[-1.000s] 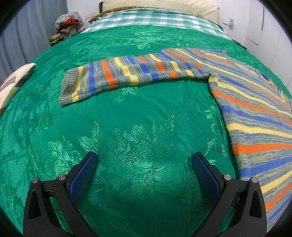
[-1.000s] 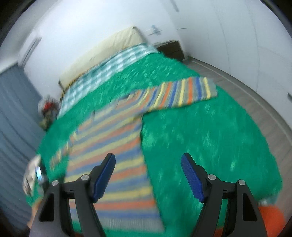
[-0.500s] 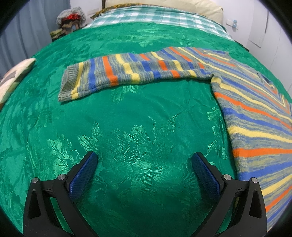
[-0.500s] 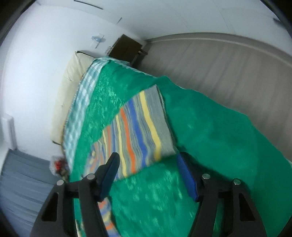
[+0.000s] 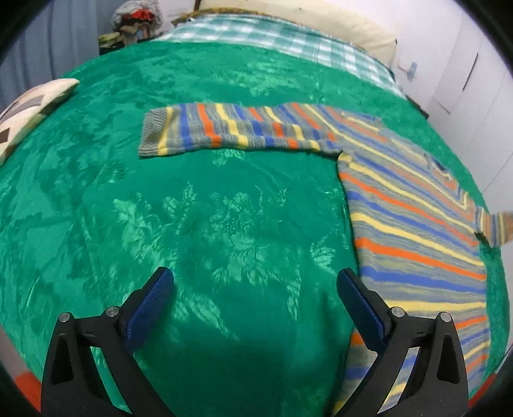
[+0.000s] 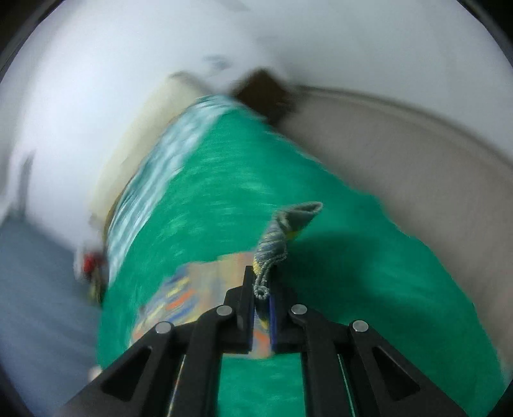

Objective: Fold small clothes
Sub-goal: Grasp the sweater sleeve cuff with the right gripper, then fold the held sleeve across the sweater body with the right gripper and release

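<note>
A striped knit sweater (image 5: 410,224) in grey, blue, orange and yellow lies flat on the green bedspread (image 5: 208,224). Its left sleeve (image 5: 231,131) stretches out to the left. My left gripper (image 5: 256,304) hovers open over bare bedspread, just left of the sweater's hem, holding nothing. My right gripper (image 6: 261,288) is shut on the cuff of the right sleeve (image 6: 275,240), which bunches up between the pads and stands above the bed. In the left wrist view that lifted right sleeve (image 5: 497,227) shows at the far right edge. The right wrist view is blurred.
A patterned pillow (image 5: 29,112) lies at the bed's left edge. A checked sheet (image 5: 272,35) and a cream headboard lie at the far end, with a pile of clothes (image 5: 134,22) beyond. Bare floor (image 6: 400,154) and a dark nightstand (image 6: 263,93) lie to the right of the bed.
My right gripper swung over to the end of the right sleeve, closed on its cuff and raised it. The left gripper drew back and up a little, still open.
</note>
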The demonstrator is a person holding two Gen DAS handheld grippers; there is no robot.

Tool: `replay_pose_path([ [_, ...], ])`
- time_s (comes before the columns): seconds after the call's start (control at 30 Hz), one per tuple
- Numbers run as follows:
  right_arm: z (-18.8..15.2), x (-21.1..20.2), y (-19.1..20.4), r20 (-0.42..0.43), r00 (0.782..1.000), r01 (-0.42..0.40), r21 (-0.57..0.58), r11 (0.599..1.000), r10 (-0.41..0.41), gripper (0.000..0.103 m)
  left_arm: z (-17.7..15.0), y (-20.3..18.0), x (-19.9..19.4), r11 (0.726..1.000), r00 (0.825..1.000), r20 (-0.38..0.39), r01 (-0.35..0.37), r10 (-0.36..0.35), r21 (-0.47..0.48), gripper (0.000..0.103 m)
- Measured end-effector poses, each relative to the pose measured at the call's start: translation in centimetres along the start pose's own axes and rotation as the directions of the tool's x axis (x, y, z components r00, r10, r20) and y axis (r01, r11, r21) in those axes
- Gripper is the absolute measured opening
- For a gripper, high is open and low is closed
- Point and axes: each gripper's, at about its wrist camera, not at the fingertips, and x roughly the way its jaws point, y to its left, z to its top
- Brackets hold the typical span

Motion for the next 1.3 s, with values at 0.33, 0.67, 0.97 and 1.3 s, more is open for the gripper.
replay_pose_path([
  [0.33,-4.9,12.4,20.8,-0.302,0.915,-0.338,-0.207,0.918,0.269,0.065,-1.9,1.2,0.6,1.0,1.0,-0.003,0.016,-0.016,-0.015,0.102],
  [0.67,-7.4,17.0,14.3,-0.398,0.914,-0.046,-0.292,0.955,-0.078,0.049,-3.1,0.3,1.2,0.997,0.999,0.033,-0.017,0.015,0.081,0.102],
  [0.97,-11.1,17.1,14.9,-0.254,0.887,0.192,-0.557,0.808,-0.385,0.014,-3.6,0.1,1.6,0.994,0.997,0.062,-0.049,0.043,0.102,0.103],
  [1.3,-13.4,20.3,18.1,-0.331,0.804,0.127,-0.716,0.687,-0.494,0.046,-3.8,0.0,1.6,0.993,0.996,0.071,-0.052,0.044,0.107,0.103],
])
